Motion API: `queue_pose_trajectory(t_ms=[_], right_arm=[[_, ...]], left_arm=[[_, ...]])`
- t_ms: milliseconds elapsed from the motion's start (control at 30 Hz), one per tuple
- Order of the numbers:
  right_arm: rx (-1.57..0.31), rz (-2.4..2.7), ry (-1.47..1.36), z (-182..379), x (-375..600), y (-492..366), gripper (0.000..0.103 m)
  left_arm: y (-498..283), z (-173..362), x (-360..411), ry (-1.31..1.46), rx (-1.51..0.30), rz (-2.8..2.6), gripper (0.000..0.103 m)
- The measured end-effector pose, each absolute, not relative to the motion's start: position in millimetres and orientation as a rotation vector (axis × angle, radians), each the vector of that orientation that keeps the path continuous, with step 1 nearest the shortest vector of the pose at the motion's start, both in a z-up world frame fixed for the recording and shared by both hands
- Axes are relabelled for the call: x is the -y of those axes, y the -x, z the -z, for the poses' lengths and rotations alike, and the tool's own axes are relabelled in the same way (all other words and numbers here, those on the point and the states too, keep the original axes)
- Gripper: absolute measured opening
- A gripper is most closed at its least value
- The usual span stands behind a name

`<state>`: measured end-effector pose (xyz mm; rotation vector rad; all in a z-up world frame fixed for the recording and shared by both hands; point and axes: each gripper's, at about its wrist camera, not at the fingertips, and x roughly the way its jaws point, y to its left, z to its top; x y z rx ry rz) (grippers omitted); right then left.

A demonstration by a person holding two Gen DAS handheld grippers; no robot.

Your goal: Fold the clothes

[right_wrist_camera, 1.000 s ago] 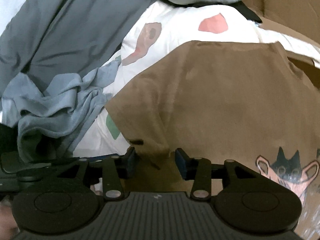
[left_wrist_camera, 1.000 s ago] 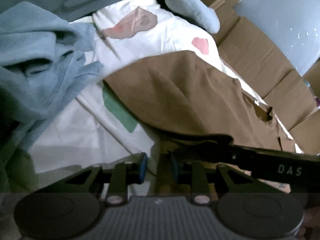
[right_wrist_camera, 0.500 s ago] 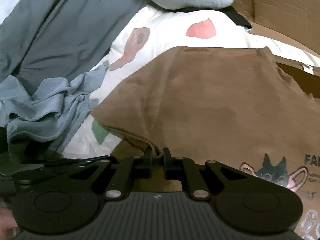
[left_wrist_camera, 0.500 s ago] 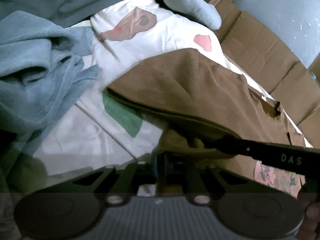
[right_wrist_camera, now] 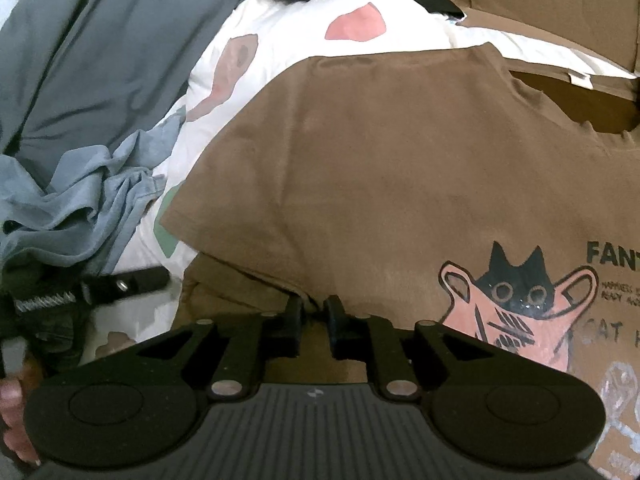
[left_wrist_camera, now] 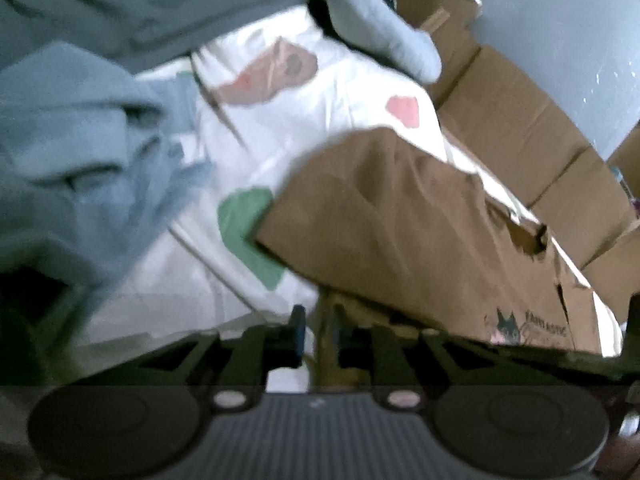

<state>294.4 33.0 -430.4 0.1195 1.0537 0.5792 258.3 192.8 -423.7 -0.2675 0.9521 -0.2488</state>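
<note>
Brown T-shirt (right_wrist_camera: 380,168) with a cat print lies spread on the white patterned sheet (right_wrist_camera: 288,28), crumpled blue garment (right_wrist_camera: 80,200) to its left and flattened cardboard (left_wrist_camera: 520,92) at its far side. Left gripper (left_wrist_camera: 319,334): jaws opening, a narrow gap between them with a fold of the shirt's near edge inside; whether the pads press it cannot be told through the blur. Right gripper (right_wrist_camera: 314,322): jaws opening, slightly apart at the lifted sleeve edge, brown fabric between the fingertips
</note>
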Motion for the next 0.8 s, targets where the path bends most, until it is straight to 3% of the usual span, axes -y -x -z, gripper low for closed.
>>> queue_pose_trajectory(t_ms=[67,133,600,700,767,800], right_arm=[[-1.049,-0.583,-0.123,428,-31,-292,0.024],[-1.039,-0.587,-0.124,426,-30,-290,0.029],[-0.992,-0.582,-0.124,420,-19,-289,0.03],[-0.984,-0.585,-0.12,419,-20,-289,0.03],[-0.977,-0.593,-0.119,417,-21,-289,0.03],[-0.973,-0.597,-0.119,416,-22,-289,0.03]], left_arm=[[-263,419,-197,0.286,-0.924,0.228,0.023],[-268,416,-201,0.299,-0.9,0.201,0.024],[-309,438,-197,0.272,-0.89,0.124,0.025],[-313,440,-196,0.303,-0.898,0.115,0.022],[-314,439,-193,0.291,-0.902,0.123,0.008],[-314,439,-192,0.291,-0.908,0.13,0.007]])
